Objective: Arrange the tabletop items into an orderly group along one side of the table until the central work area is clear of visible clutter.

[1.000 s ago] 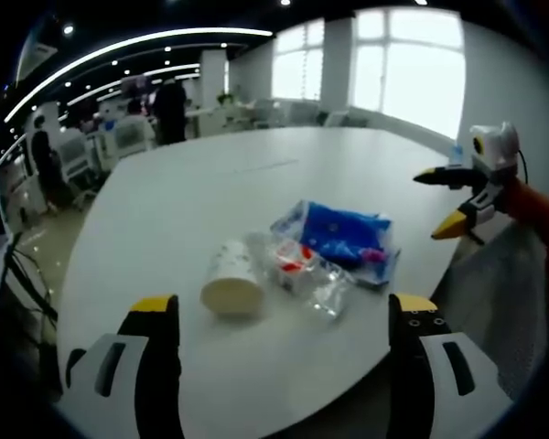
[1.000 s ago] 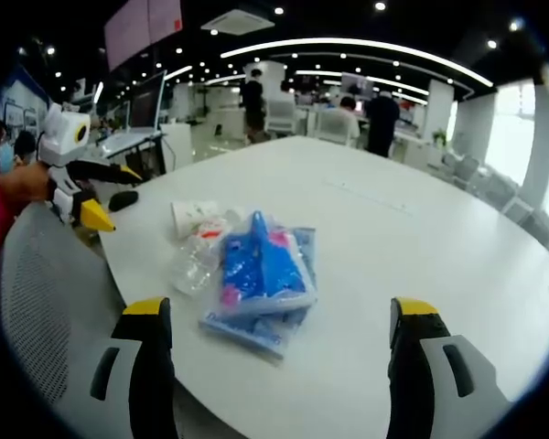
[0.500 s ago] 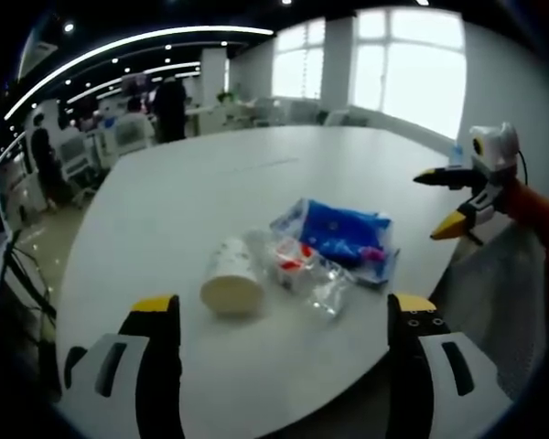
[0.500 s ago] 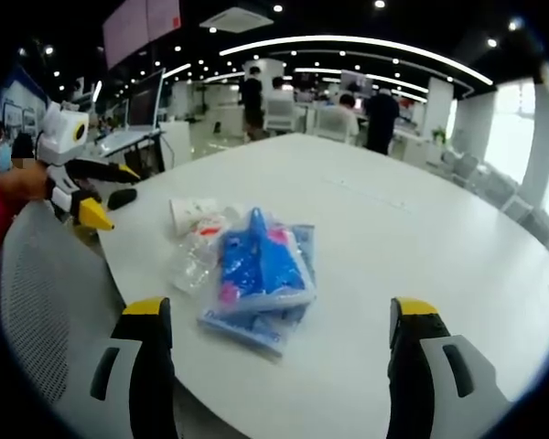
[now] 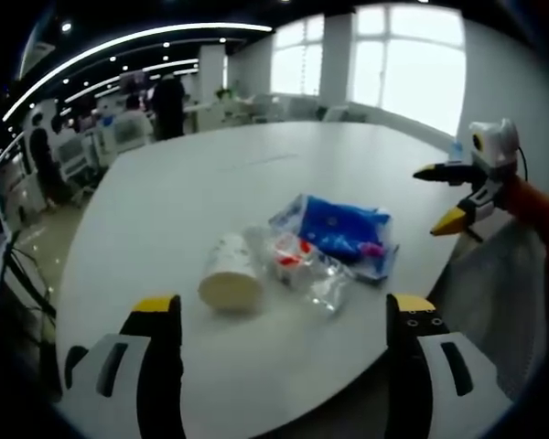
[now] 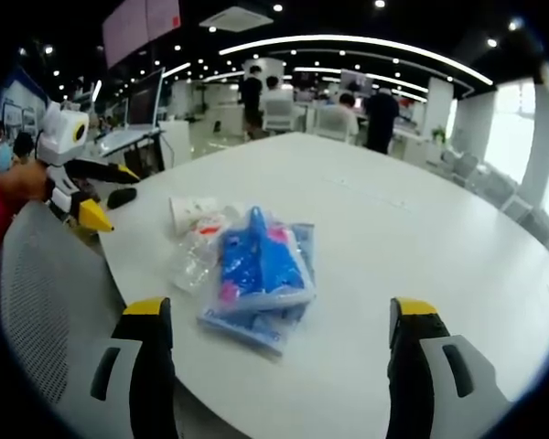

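On the white table (image 5: 210, 183) lie a tipped paper cup (image 5: 230, 274), a crumpled clear plastic wrapper (image 5: 311, 270) with red bits, and a blue packet (image 5: 343, 233), all bunched near the front edge. My left gripper (image 5: 284, 315) is open, held short of the cup. The right gripper (image 5: 448, 197) enters from the right, open, off the table's edge. In the right gripper view the blue packet (image 6: 261, 265), wrapper (image 6: 194, 256) and cup (image 6: 190, 213) lie ahead of my open right gripper (image 6: 279, 315). The left gripper (image 6: 96, 194) hangs open at the left.
A mesh chair back (image 6: 46, 302) stands by the table's near edge. A black mouse (image 6: 122, 198) lies on a desk behind the left gripper. Desks, monitors and several people fill the room beyond. The far table surface (image 6: 421, 219) is bare.
The left gripper view has shifted slightly; the cup, wrapper and packet lie where they were. Both grippers stay open and hold nothing.
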{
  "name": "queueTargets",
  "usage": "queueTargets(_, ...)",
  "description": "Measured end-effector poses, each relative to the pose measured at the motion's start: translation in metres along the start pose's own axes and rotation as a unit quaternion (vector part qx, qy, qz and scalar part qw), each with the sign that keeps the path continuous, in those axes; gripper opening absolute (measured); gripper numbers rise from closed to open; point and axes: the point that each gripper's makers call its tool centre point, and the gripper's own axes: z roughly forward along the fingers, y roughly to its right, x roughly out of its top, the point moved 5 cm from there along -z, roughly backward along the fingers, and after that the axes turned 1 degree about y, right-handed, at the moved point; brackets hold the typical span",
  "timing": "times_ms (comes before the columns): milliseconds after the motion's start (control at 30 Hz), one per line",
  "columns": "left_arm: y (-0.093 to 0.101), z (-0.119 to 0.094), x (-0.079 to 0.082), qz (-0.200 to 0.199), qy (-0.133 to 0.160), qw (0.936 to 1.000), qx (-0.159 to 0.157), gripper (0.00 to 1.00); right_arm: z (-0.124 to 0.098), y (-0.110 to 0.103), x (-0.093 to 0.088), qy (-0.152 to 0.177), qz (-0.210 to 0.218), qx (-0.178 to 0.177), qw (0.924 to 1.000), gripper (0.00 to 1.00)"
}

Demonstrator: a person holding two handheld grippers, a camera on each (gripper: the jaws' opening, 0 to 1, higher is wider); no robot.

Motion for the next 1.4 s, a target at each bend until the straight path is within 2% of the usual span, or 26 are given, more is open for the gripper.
queueTargets(200,0.001,0.0,0.0,0.014,-0.007,0.9999,0.006,0.88,0.0,0.0,-0.001,-0.001,0.001,0.001,1.0,0.97)
queueTargets(367,0.004,0.002,-0.001,0.061,-0.025,0.9977,0.017,0.88,0.0,0.001,-0.001,-0.001,0.004,-0.002,1.0,0.97)
queueTargets(433,0.006,0.002,0.001,0.062,-0.026,0.9976,0.017,0.88,0.0,0.002,-0.001,-0.003,0.004,-0.002,1.0,0.97)
queueTargets(567,0.02,0.006,0.007,0.017,-0.018,0.9996,-0.013,0.87,0.0,0.002,-0.001,-0.001,0.003,-0.002,1.0,0.97)
queueTargets(767,0.033,0.021,0.012,0.019,-0.031,0.9992,-0.019,0.84,-0.001,0.001,0.0,0.0,0.001,-0.001,1.0,0.97)
queueTargets(900,0.042,0.029,0.016,0.005,-0.038,0.9989,-0.028,0.83,-0.001,0.0,0.001,0.004,0.003,0.003,1.0,0.97)
queueTargets(1033,0.047,0.038,0.022,-0.006,-0.038,0.9988,-0.03,0.79,-0.001,-0.002,0.003,0.007,-0.001,0.008,0.9999,0.97)
queueTargets(1167,0.049,0.048,0.028,-0.035,-0.039,0.9982,-0.029,0.74,-0.002,-0.006,0.005,0.009,-0.007,0.016,0.9998,0.97)
queueTargets(1400,0.052,0.064,0.028,-0.069,-0.051,0.996,-0.023,0.68,-0.005,-0.01,0.007,0.017,-0.009,0.033,0.9993,0.96)
